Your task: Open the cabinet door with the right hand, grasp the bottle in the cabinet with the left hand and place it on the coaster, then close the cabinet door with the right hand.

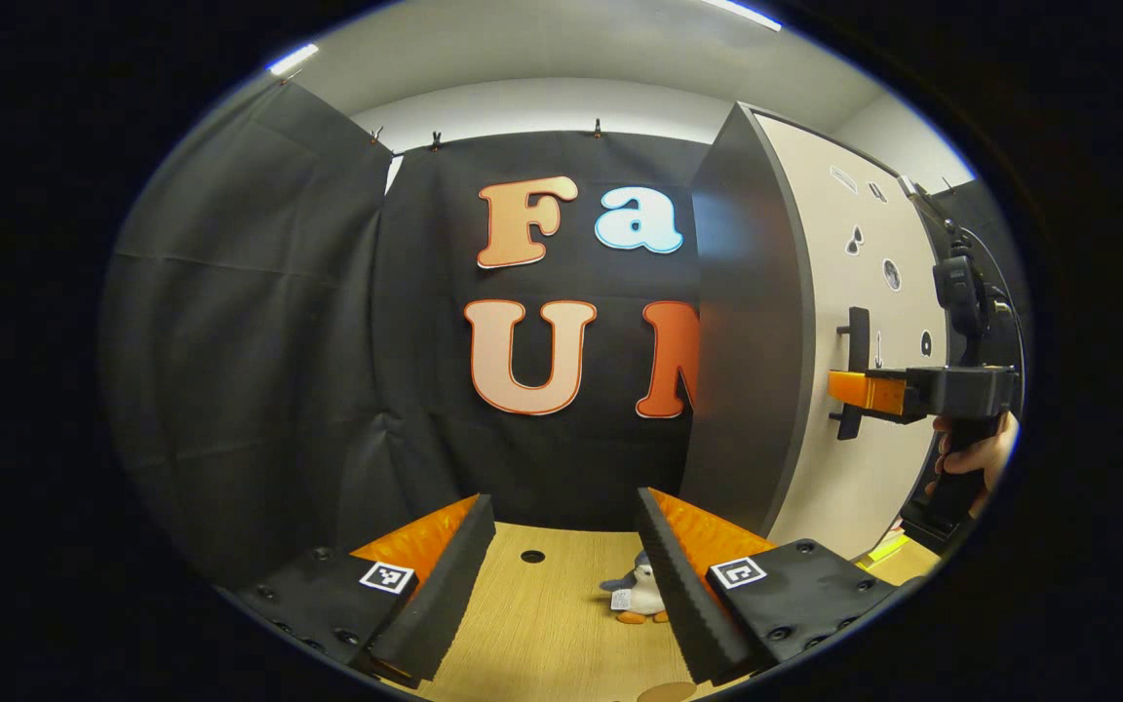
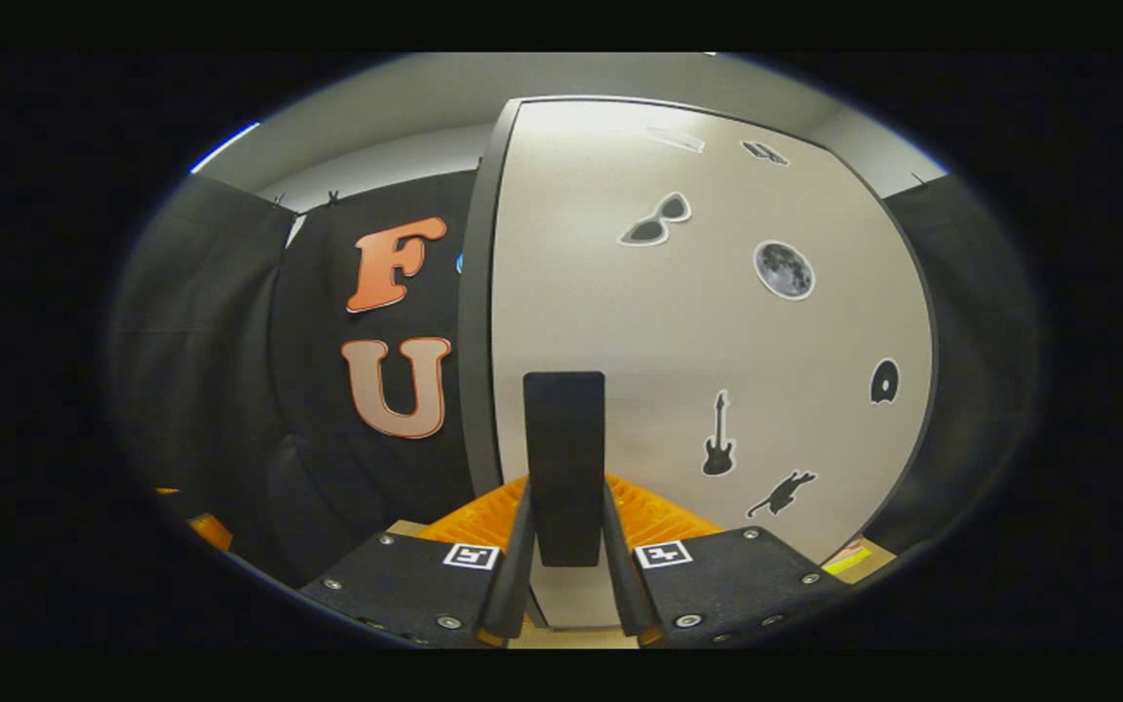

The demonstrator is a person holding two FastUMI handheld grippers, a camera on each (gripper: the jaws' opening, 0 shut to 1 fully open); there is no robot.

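- Right claw (image 2: 566, 575) is clamped narrow on the black door handle (image 2: 564, 458), both pads pressing its sides; the cabinet door (image 2: 717, 331) rises at twelve o'clock.
- Left claw (image 1: 566, 575) hangs wide, holding nothing, over the tabletop (image 1: 542, 624).
- A toy penguin (image 1: 641, 590) sits just beside its right finger (image 1: 678, 595).
- The cabinet's dark edge (image 1: 747, 322) stands at two o'clock.

penguin toy (image 1: 641, 588), wooden table (image 1: 542, 624)

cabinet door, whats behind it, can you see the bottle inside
No. The cabinet door is shut and covers the inside, so any bottle there is hidden. The right gripper is closed on the door handle; the left gripper hangs open above the table.
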